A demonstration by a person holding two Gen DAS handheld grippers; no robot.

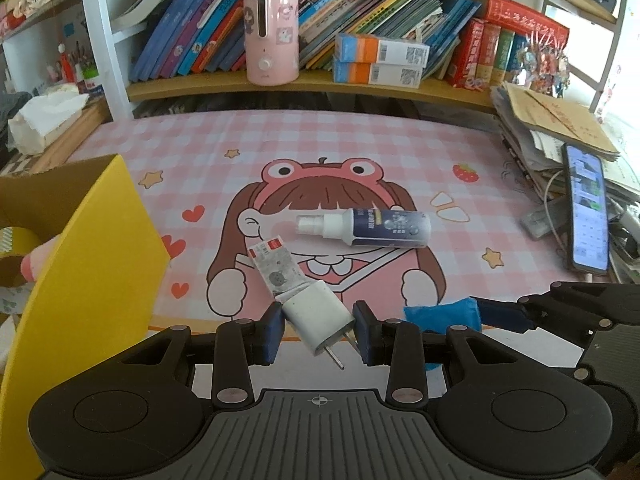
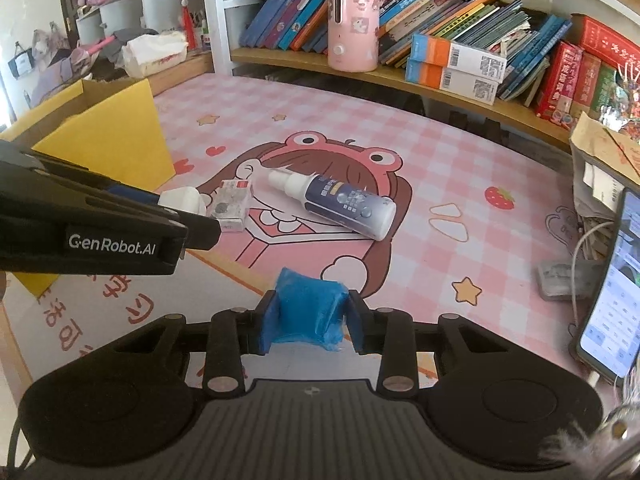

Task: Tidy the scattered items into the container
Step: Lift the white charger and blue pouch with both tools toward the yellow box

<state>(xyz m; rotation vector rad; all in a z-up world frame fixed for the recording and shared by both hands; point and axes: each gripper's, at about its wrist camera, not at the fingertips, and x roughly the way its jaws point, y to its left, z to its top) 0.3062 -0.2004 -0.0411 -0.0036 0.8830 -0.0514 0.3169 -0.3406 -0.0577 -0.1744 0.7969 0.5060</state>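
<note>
My left gripper [image 1: 319, 326] is shut on a white charger plug [image 1: 310, 312], held tilted with its prongs toward the camera, just above the pink cartoon mat [image 1: 360, 140]. My right gripper [image 2: 309, 320] is shut on a crumpled blue packet [image 2: 308, 308], also lifted off the mat. A white and navy spray bottle [image 1: 372, 228] lies on its side mid-mat, with a small flat white pack [image 1: 276, 268] lying beside it. The yellow cardboard box [image 1: 92, 264] stands open at the left, close to the left gripper; a tape roll [image 1: 16, 240] shows inside it.
A phone [image 1: 588, 216] leans against a stack of papers [image 1: 556, 132] at the right, with cables and a small grey block near it. Behind the mat, a low shelf holds books, a pink canister [image 1: 272, 36] and two orange-white boxes [image 1: 380, 62]. A tissue box [image 1: 44, 120] sits far left.
</note>
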